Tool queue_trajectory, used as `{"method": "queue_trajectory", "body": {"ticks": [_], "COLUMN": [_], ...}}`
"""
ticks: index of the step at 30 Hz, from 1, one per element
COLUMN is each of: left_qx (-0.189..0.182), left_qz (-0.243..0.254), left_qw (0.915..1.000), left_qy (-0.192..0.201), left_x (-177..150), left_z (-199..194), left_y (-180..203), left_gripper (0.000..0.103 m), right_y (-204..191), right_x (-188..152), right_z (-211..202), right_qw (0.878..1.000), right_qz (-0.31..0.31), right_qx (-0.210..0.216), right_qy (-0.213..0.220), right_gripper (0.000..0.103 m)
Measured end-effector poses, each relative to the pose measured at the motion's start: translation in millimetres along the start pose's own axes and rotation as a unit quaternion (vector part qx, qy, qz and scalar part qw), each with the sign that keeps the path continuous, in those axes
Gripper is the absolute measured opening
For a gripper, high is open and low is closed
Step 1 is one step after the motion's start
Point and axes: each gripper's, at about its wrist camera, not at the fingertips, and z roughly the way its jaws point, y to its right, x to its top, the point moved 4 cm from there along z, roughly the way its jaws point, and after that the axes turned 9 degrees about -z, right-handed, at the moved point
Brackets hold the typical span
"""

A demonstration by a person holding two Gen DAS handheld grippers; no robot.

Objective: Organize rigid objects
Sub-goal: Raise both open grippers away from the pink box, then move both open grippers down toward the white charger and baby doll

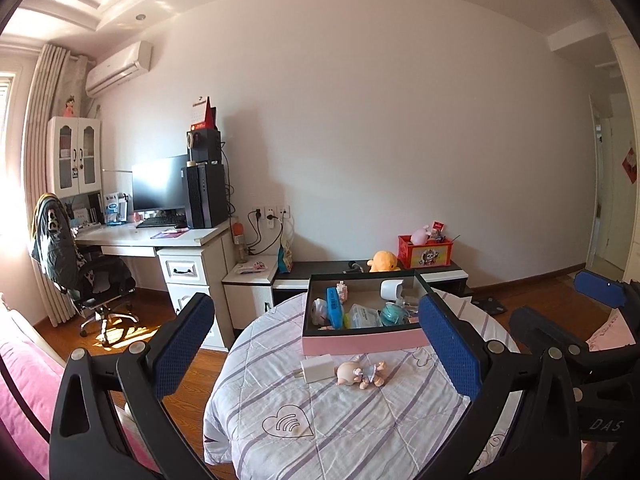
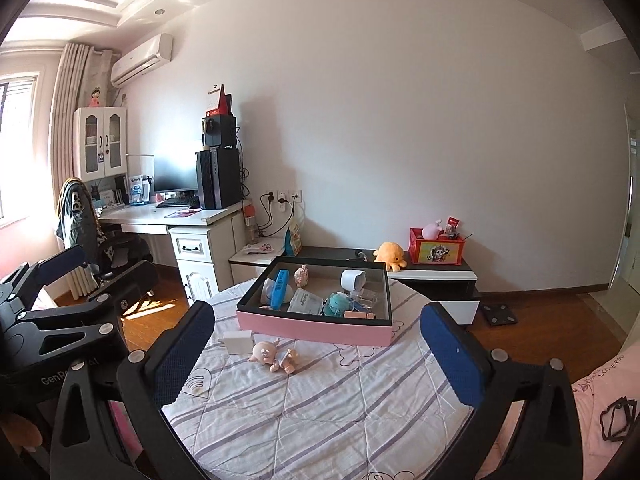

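clearly "genro" and "das" mark the wide-open, empty left hand-held gripper [image 1: 316, 344] and right hand-held gripper [image 2: 316, 344].

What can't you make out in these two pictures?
- Box contents, left wrist view: the right claw-side finger covers the box's right corner.
- Blue case's label, both views: too small to read.
- Doll's face, right wrist view: too small.
- Round table's legs: hidden under the quilt.

"DAS" on right tongs [image 1: 600, 300]
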Motion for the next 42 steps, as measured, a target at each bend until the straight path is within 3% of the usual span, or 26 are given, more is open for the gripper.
{"method": "queue_trajectory", "body": {"ticks": [14, 26, 36, 42], "left_qx": [0.005, -0.004, -0.002, -0.001], "left_qz": [0.005, 0.007, 0.01, 0.008], "left_qw": [0.9998, 0.9998, 0.9998, 0.9981], "left_qy": [0.019, 0.017, -0.018, -0.062], "left_x": [6.6, 2.6, -16.3, -41.0], "left_z": [-18.3, -10.8, 23.2, 57.8], "left_y": [0.2, 3.7, 3.9, -2.9], "left_gripper": [0.103, 0.103, 0.103, 0.103], "right_y": [-7.1, -5.6, -1.3, -0.9], "right_x": [6.2, 2.2, -13.4, -32.6], "right_z": [-23.0, -20.9, 6.5, 40.4], "right_qw": [1.0, 1.0, 1.0, 0.998], "right_qz": [-0.007, -0.004, 0.005, 0.008], "right_qx": [-0.008, -0.016, -0.012, -0.003], "right_qy": [0.018, 0.013, -0.019, -0.058], "right_gripper": [0.103, 0.103, 0.103, 0.103]}}
